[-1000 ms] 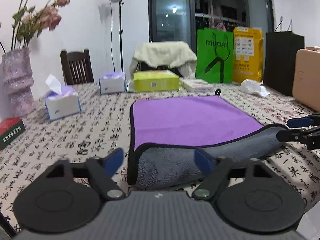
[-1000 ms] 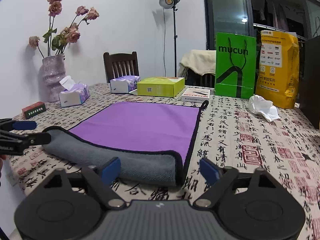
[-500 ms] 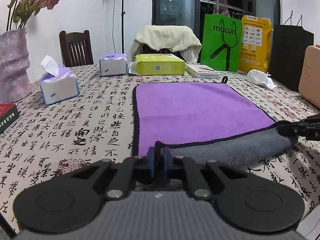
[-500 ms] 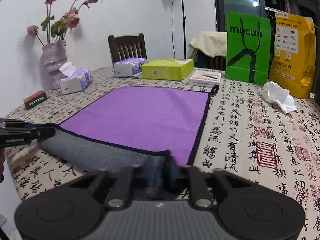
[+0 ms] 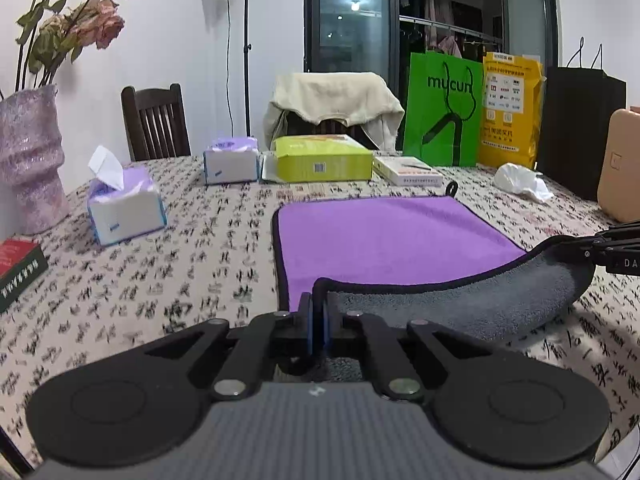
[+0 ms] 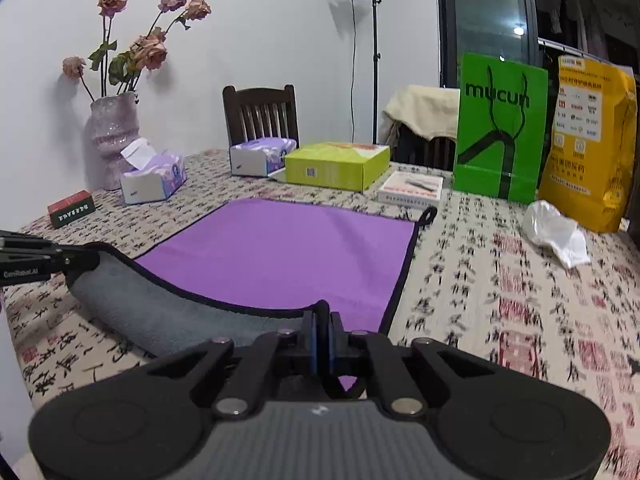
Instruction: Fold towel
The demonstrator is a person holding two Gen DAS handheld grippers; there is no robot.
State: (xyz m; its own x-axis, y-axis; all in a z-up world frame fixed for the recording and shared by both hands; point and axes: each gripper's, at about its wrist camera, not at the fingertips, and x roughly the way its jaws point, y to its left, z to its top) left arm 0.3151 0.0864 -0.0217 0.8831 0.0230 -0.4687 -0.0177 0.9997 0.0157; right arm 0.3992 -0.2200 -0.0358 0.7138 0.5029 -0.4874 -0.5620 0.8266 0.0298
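Observation:
A purple towel point(image 5: 384, 236) with a grey underside and black trim lies on the patterned tablecloth; it also shows in the right wrist view point(image 6: 288, 252). Its near edge is lifted and curled over, grey side up. My left gripper point(image 5: 319, 322) is shut on the towel's near left corner. My right gripper point(image 6: 322, 338) is shut on the near right corner. Each gripper shows at the edge of the other's view, the right one point(image 5: 612, 248) and the left one point(image 6: 36, 260), holding the raised edge between them.
Beyond the towel stand a yellow-green box point(image 5: 320, 160), two tissue boxes point(image 5: 124, 204), a flat white box point(image 5: 408, 170), green point(image 5: 440, 116) and yellow bags, a crumpled white tissue point(image 6: 556, 232), a vase point(image 6: 112, 140) and a red box point(image 6: 72, 208).
Both grippers were open a second ago; they closed on the towel's near corners and have lifted that edge higher, carrying it a little forward over the purple side.

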